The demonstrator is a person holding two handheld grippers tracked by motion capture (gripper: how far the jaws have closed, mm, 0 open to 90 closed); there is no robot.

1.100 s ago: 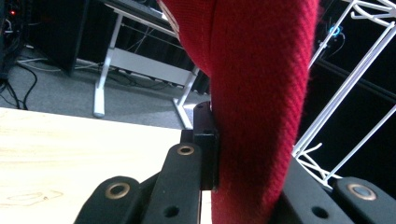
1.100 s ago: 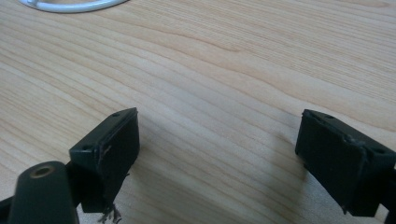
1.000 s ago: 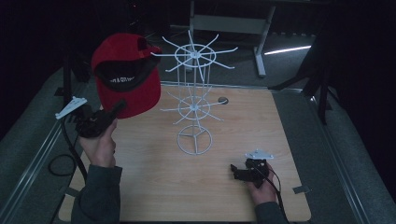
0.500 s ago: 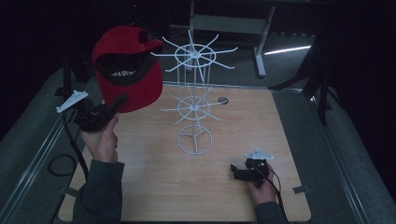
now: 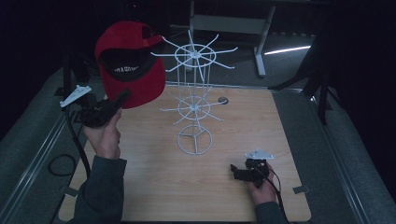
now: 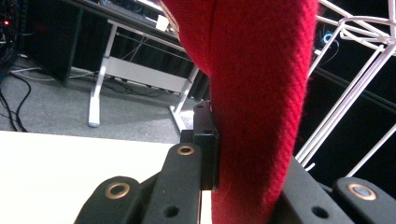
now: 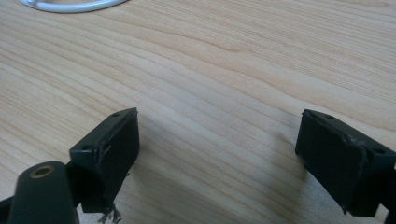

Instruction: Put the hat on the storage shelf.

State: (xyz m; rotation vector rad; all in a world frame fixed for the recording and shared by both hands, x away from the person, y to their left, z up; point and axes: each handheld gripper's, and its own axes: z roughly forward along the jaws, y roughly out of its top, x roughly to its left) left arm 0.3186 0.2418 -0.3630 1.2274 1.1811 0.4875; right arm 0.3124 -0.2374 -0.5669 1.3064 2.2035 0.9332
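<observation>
The high view is dim and grainy, black beyond the lit desk (image 5: 154, 186). The left gripper view is soft up close, its desk glaring white. The right gripper view is evenly lit, with soft shadows.

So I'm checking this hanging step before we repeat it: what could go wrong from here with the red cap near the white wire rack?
1. The left gripper pinches only the brim of the red fabric baseball cap; held aloft, it might slip.
2. The white wire spoked display rack stands unheld on a small ring base; a nudge could tip it.
3. The right gripper rests open on the wooden table, too far to steady it.
</observation>
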